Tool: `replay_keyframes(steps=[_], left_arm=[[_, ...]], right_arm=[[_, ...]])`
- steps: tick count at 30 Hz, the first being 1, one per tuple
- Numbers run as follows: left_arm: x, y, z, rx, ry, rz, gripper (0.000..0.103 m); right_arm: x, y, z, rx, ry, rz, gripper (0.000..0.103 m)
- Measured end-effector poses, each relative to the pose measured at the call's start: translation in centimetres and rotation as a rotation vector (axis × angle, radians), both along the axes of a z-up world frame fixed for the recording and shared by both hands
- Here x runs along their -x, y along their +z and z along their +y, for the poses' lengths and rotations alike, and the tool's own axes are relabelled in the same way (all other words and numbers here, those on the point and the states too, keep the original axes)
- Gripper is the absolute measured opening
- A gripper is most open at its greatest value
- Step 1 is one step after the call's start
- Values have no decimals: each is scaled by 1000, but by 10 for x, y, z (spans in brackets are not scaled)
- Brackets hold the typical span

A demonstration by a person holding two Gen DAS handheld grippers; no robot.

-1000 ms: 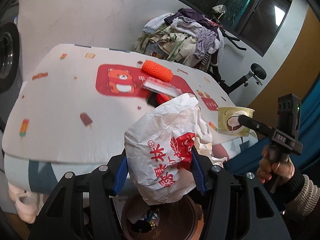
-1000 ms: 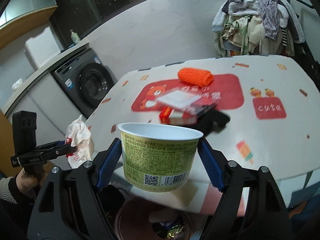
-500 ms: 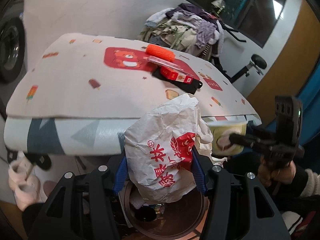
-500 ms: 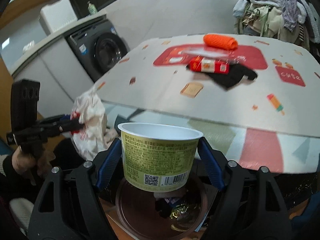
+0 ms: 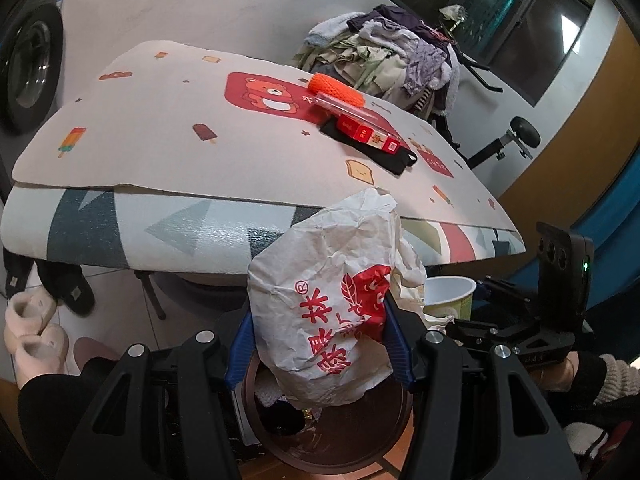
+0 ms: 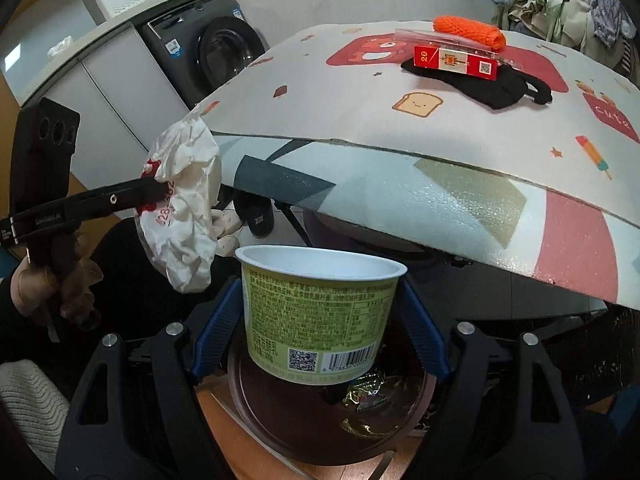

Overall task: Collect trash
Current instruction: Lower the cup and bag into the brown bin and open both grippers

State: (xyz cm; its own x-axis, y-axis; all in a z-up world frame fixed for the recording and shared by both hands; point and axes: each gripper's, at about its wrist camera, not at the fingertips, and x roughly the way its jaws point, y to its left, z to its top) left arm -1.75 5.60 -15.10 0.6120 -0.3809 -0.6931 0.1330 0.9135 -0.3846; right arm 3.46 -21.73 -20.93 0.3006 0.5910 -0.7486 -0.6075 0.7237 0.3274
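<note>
Left gripper (image 5: 318,344) clamped on a crumpled white paper bag (image 5: 324,312) with red print, blue finger pads (image 5: 394,344) pressing both sides. Bag hangs directly over the brown trash bin (image 5: 348,440), which sits on the floor below the table edge. Bin already holds some wrappers. In the right wrist view the left gripper (image 6: 160,190) shows from the side, held roughly level, its fingers pinching the bag (image 6: 186,208) at mid-height; the person's left hand (image 6: 52,292) wraps the handle below, fingers curled, dark sleeve.

Right gripper (image 6: 320,332) closed on a green paper cup (image 6: 320,316), upright, white rim up, barcode facing the camera. Pads (image 6: 422,332) grip its sides. Cup sits right above the bin (image 6: 320,420) mouth; shiny foil wrapper (image 6: 372,394) visible inside the bin. In the left wrist view the cup (image 5: 450,296) is just right of the bag, above the bin's right side, and the right gripper (image 5: 486,300) comes in level from the right, right hand (image 5: 560,372) on the handle, knit cuff at the wrist.

Both tools low, below table (image 5: 160,140) level, near each other over the bin.

On the table, well above and behind the bin: red box (image 6: 456,62) lying on a black cloth (image 6: 492,84), orange mesh roll (image 6: 468,34) behind it. Clothes pile (image 5: 384,56) beyond the table. Slippers (image 5: 32,332) on the floor left of the bin.
</note>
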Motion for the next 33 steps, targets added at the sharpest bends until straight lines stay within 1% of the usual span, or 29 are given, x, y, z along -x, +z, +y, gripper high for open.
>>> replay_keyframes(steps=[1,3,6,9,11,12,14,16,17,20,25,33], left_arm=[[0,0,-2,-7,-8,-2,55],[-1,2,-7,-22,-25,-5,55],[-2,8,-20,-73,-81,-33,55],[-2,12,-38,-156,-160,-75,56],[0,12,-49,-177,-215,-96,56],[1,9,-53,-174,-239,-100,56],[2,-1,-60,-153,-273,-84,56],[2,-12,-68,-180,-295,-55,56],[1,-16,-72,-197,-306,-39,56],[0,-20,-75,-203,-320,-28,56],[-2,-25,-73,-200,-313,-4,57],[0,-23,-75,-210,-314,-14,58]], right_arm=[[-1,0,0,3,-4,2,83],[-2,3,-3,-2,-13,-2,88],[-6,16,-14,-21,-37,-54,92],[-9,31,-26,29,-75,-160,95],[-9,35,-37,43,-111,-216,96],[-9,34,-44,34,-136,-232,96],[-12,25,-51,21,-169,-211,96],[-17,21,-51,27,-183,-192,96],[-17,21,-49,29,-185,-198,96],[-19,18,-43,56,-181,-202,96],[-19,16,-44,52,-199,-198,96],[-20,15,-47,53,-218,-190,96]])
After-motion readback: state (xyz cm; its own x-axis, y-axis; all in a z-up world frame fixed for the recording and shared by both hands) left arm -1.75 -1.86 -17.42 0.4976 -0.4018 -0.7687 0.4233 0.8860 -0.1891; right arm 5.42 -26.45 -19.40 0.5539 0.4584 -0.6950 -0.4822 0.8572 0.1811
